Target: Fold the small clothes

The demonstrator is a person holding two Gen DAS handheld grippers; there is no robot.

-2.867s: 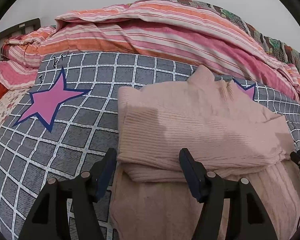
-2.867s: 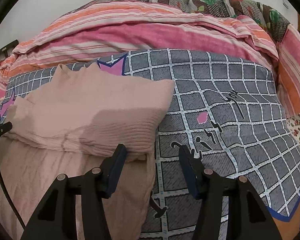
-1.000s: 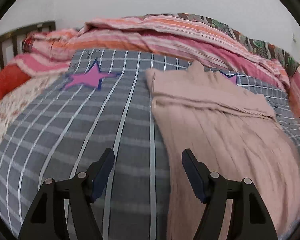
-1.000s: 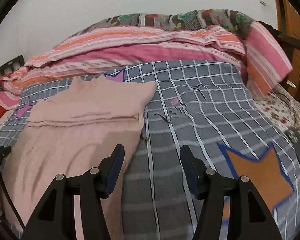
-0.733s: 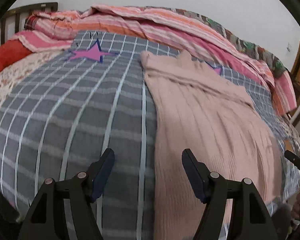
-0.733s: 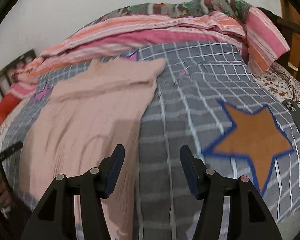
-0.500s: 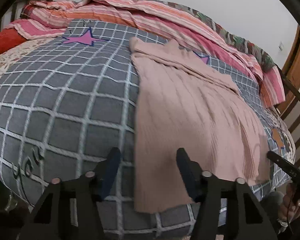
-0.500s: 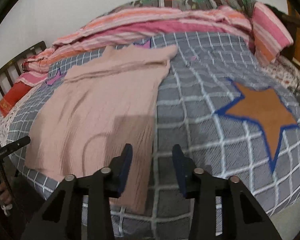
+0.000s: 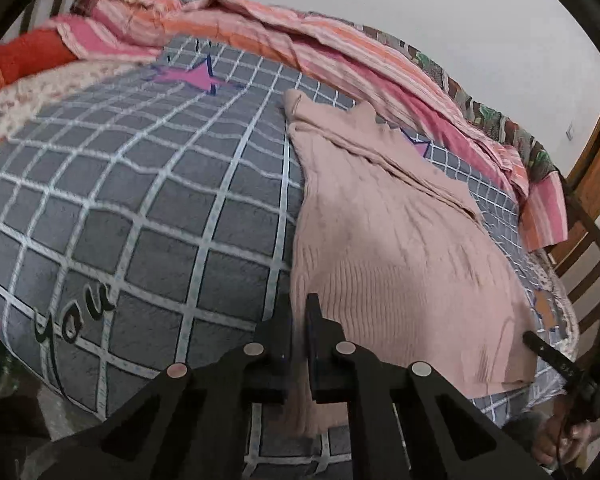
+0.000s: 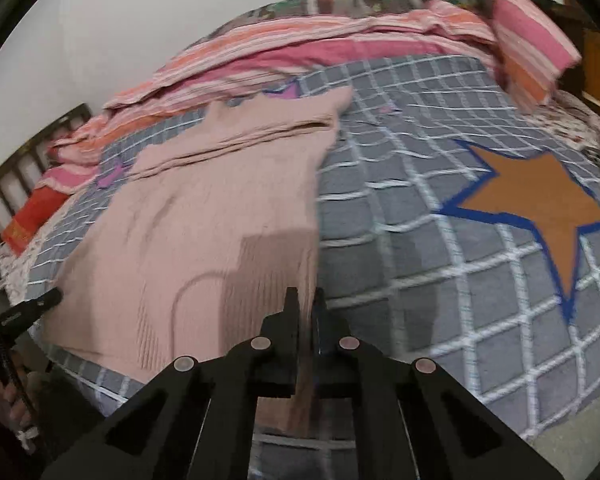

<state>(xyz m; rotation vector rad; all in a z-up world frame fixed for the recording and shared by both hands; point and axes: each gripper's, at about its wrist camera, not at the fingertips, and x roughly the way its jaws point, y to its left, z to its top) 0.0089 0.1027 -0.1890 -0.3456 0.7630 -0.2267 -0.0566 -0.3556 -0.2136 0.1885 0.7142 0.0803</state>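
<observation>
A pale pink knit sweater [image 9: 400, 248] lies lengthwise on the grey checked blanket [image 9: 160, 208], its far end folded over and its hem at the bed's near edge. My left gripper [image 9: 298, 312] is shut on the hem's left corner. In the right wrist view the same sweater [image 10: 220, 208] shows, and my right gripper [image 10: 308, 304] is shut on the hem's right corner. The other gripper's tip shows at each view's side.
Striped pink and orange bedding [image 9: 300, 36] is heaped along the far side by the wall. An orange star [image 10: 540, 200] marks the blanket to the right. A wooden chair [image 9: 588, 248] stands right of the bed. A red pillow [image 9: 24, 56] lies far left.
Both grippers drew back from the folded far end to the near hem and closed from open onto its two corners.
</observation>
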